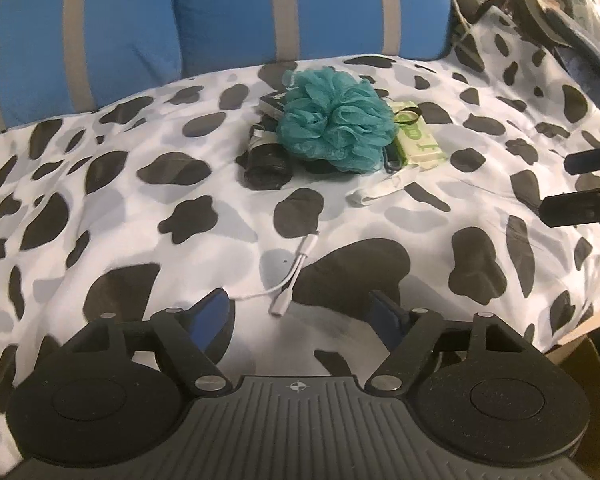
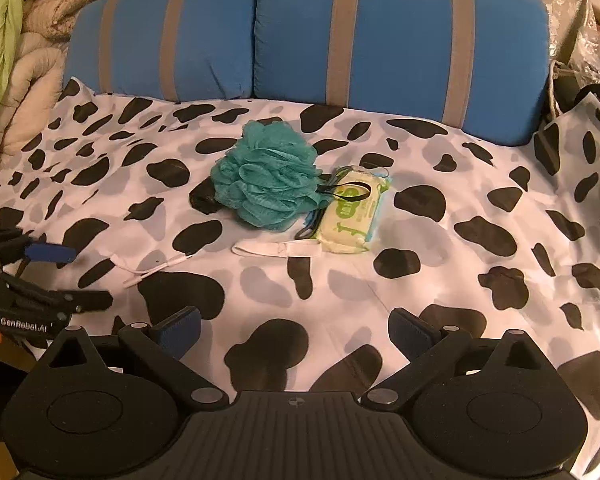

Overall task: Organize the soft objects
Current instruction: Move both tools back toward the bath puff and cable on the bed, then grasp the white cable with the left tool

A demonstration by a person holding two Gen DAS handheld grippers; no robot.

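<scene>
Right wrist view puts the teal mesh bath pouf (image 2: 266, 178), a frilly, roundish ball with no real long axis, in the upper centre of the frame, straight ahead of the right tongs (image 2: 294, 330), which gape wide and hold nothing. It sits on the cow-print bed cover (image 2: 440, 264), touching a glossy green wipes pack (image 2: 350, 214) on its right. The left tongs (image 1: 302, 312), equally wide and empty, face it too, a thin white adapter cable (image 1: 290, 284) lying between their tips; neither pair looks clearly nearer.

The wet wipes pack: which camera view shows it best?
The right wrist view. There the wet wipes pack lies almost fully visible beside the teal bath pouf, its green print facing up. In the left wrist view the pack is smaller and the pouf covers part of it.
</scene>
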